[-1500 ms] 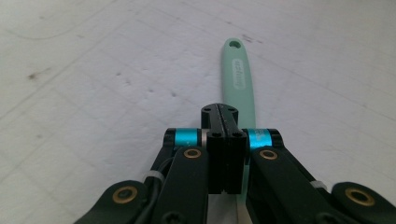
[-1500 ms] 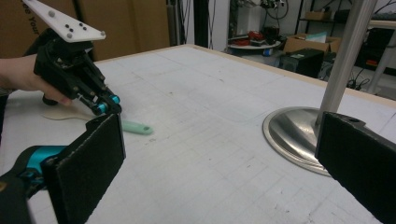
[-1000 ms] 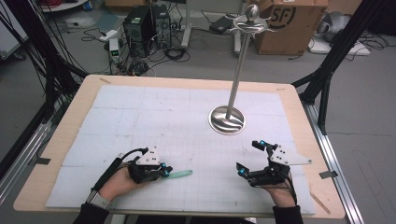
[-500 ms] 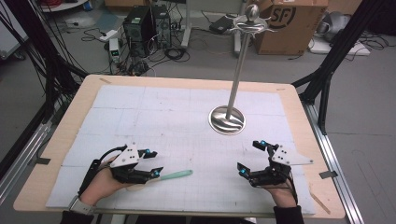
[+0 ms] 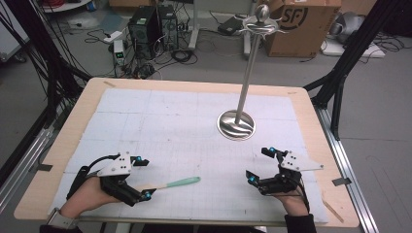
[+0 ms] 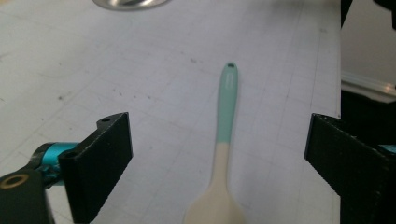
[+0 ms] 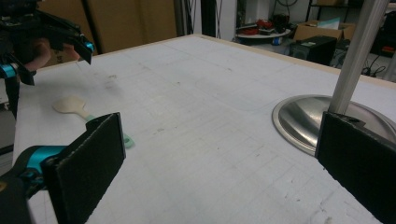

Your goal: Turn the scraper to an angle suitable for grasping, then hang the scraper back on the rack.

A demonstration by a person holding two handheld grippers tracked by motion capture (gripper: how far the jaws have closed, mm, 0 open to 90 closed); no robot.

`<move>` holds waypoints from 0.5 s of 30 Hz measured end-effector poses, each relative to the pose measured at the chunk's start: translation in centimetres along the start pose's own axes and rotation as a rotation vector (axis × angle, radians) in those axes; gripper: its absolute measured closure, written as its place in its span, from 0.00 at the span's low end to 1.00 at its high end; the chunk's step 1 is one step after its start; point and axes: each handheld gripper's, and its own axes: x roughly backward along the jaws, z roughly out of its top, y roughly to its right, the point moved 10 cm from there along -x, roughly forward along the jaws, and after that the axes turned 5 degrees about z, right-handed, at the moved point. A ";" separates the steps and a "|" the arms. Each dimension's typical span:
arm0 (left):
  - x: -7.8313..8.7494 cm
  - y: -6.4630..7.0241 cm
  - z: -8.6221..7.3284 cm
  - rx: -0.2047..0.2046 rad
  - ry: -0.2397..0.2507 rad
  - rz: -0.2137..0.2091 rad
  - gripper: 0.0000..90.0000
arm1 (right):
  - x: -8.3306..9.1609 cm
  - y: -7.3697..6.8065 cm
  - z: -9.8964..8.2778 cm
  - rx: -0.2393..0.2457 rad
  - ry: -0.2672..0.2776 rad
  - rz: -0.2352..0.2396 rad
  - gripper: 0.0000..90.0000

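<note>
A spatula [image 5: 180, 183] with a teal handle and a cream head lies flat on the white mat [image 5: 160, 121] near the front left. My left gripper [image 5: 145, 177] hovers at its head end. Its jaws have just been opening and stand wide, and the pads touch nothing. In the left gripper view the spatula [image 6: 227, 107] runs away from the left gripper [image 6: 219, 135] on the mat below. My right gripper [image 5: 257, 164] rests at the front right, open and empty. The right gripper view shows the right gripper [image 7: 224, 140] pointing across the mat at the spatula [image 7: 70, 106] and the left gripper [image 7: 46, 58].
A tall metal stand rises from a round shiny base [image 5: 236, 124] right of centre, just beyond the right gripper; the base [image 7: 299, 121] sits close by the right jaw. The wooden table edge [image 5: 194, 85] frames the mat. Computers, cables and a cardboard box lie on the floor behind.
The left gripper was shut on the spatula's head end; it has opened, let go and drawn back to the left and upward. The spatula stays where it lay. The right gripper has not moved.
</note>
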 end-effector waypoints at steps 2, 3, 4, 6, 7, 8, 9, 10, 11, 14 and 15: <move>-0.3 0.1 -0.3 -0.017 -0.041 -0.007 0.19 | 0.0 0.0 -0.1 0.001 -0.004 0.003 0.01; -0.6 0.2 -0.5 -0.015 -0.066 -0.016 0.19 | 0.0 0.0 0.0 0.004 -0.003 0.003 0.01; -0.8 0.2 -0.5 -0.012 -0.083 -0.021 0.19 | 0.0 -0.1 -0.1 -0.001 -0.005 0.008 0.01; -1.2 0.2 -0.6 -0.009 -0.109 -0.030 0.19 | 0.0 -0.1 -0.1 -0.002 -0.006 0.008 0.01; -1.3 0.2 -0.6 0.000 -0.128 -0.040 0.19 | 0.0 -0.1 -0.1 0.001 -0.006 0.005 0.01; -1.4 0.3 -0.7 0.002 -0.147 -0.045 0.19 | 0.1 -0.1 -0.1 -0.003 -0.006 0.005 0.01; -1.6 0.3 -0.8 0.009 -0.183 -0.050 0.20 | 0.1 -0.2 -0.1 0.000 -0.004 0.006 0.01; -1.6 0.3 -1.1 -0.009 -0.219 -0.053 0.21 | 0.1 -0.2 -0.1 0.002 -0.007 0.006 0.01; -1.7 0.3 -1.2 -0.022 -0.237 -0.052 0.23 | 0.1 -0.3 -0.2 0.000 -0.007 0.011 0.01; -2.0 0.3 -1.5 -0.035 -0.311 -0.060 0.23 | 0.2 -0.4 -0.2 -0.003 -0.009 0.013 0.01; -2.1 0.3 -1.5 -0.045 -0.326 -0.065 0.23 | 0.2 -0.4 -0.2 0.002 -0.004 0.014 0.01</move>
